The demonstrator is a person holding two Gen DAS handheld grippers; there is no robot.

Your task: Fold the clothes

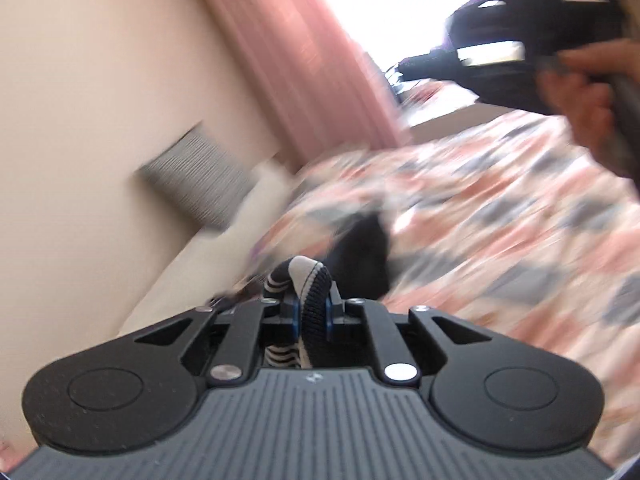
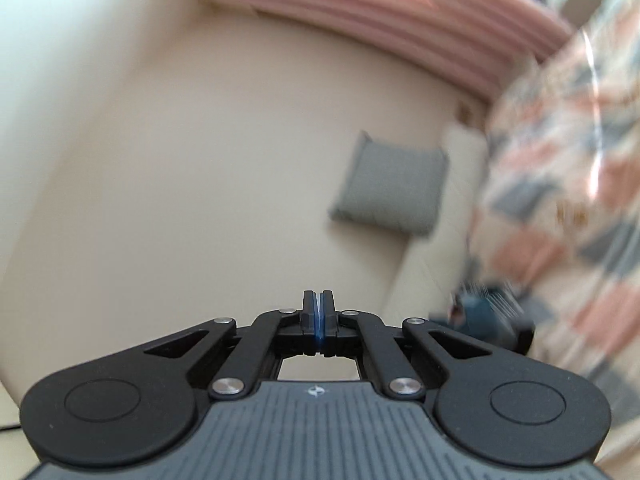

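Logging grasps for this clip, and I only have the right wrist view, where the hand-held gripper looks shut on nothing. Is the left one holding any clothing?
Observer: Yes. The left hand-held gripper is shut on a navy-and-white knit garment, striped in part.
Operator: Does that view catch anything of my side?
Observer: Yes, the right hand-held gripper, blurred, with a hand around its handle.

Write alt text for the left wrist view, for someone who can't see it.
The left gripper is shut on a navy and white sock, held above a bed with a pink and grey patterned cover. At upper right, a hand holds the other gripper's handle. The picture is motion-blurred.
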